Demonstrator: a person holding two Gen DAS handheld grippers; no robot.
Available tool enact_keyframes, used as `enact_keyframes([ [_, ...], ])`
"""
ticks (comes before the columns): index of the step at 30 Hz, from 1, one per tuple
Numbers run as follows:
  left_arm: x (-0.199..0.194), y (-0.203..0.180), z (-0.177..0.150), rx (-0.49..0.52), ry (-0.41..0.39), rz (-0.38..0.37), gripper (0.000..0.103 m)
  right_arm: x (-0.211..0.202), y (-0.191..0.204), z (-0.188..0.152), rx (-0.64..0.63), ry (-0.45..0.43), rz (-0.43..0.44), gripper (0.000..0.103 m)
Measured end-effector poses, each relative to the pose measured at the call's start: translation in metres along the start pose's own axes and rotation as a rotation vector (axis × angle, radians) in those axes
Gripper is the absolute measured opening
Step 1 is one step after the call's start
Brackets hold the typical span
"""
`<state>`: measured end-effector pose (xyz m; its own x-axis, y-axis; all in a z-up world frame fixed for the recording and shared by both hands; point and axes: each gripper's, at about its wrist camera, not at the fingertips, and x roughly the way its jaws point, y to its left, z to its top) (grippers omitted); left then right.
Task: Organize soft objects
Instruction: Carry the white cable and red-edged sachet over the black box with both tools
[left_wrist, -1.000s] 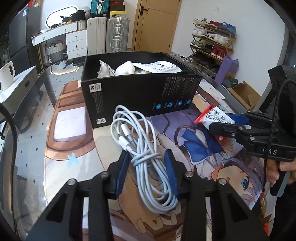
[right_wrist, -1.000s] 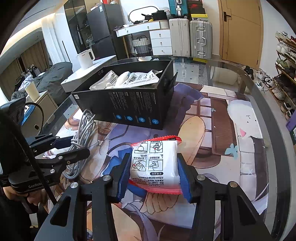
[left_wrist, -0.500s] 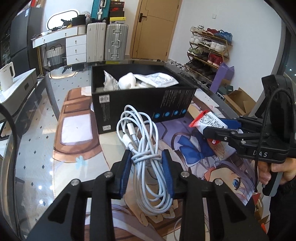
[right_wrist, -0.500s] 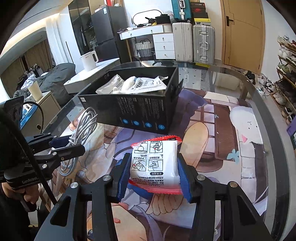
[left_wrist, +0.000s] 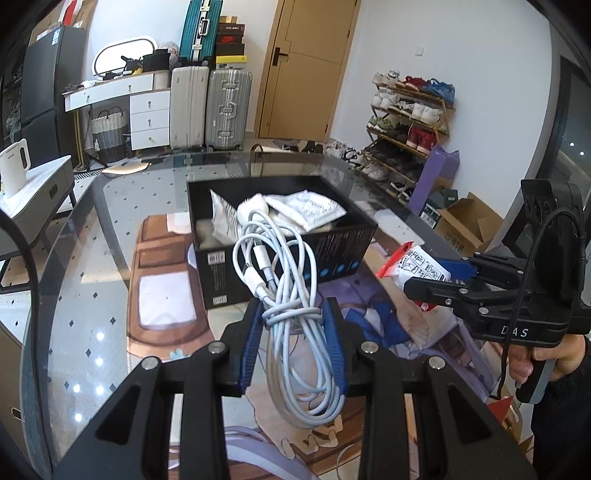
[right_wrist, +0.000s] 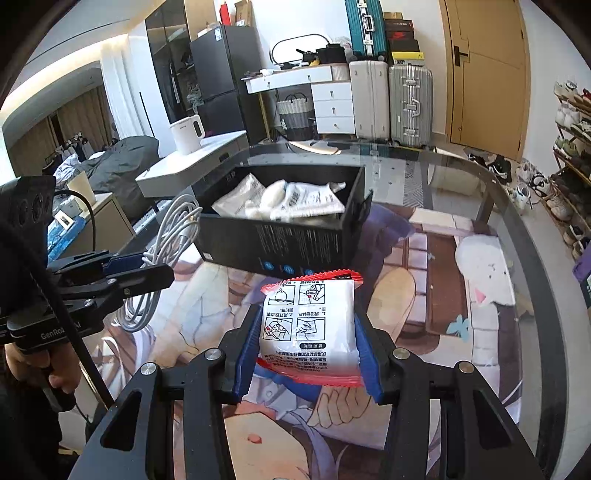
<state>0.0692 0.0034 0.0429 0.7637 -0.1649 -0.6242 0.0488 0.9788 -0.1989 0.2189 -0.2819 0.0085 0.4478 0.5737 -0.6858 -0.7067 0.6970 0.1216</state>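
My left gripper (left_wrist: 293, 314) is shut on a coiled white cable (left_wrist: 284, 280) and holds it in the air, in front of the black box (left_wrist: 295, 251). The cable also shows in the right wrist view (right_wrist: 166, 236), hanging from the left gripper (right_wrist: 147, 266). My right gripper (right_wrist: 306, 325) is shut on a white packet with red edges (right_wrist: 310, 325), held above the mat, in front of the box (right_wrist: 295, 243). The box holds white packets (right_wrist: 280, 201). The right gripper (left_wrist: 417, 280) with its packet (left_wrist: 417, 264) shows at the right of the left wrist view.
The box stands on an anime print mat (right_wrist: 424, 288) over a round glass table (right_wrist: 498, 192). A white side table with a kettle (right_wrist: 186, 134) stands at the left. Suitcases (left_wrist: 210, 107) and a shoe rack (left_wrist: 406, 122) are behind.
My left gripper closed on the cable and lifted it off the mat. My right gripper rose too, with the packet in it. Both now sit higher above the table.
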Motion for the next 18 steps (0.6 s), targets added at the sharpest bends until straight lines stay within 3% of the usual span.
enact_keyframes([
  [18,-0.018,0.005,0.04,0.014,-0.102,0.033,0.032,-0.02,0.02,0.044,-0.017,-0.09,0.016,0.048],
])
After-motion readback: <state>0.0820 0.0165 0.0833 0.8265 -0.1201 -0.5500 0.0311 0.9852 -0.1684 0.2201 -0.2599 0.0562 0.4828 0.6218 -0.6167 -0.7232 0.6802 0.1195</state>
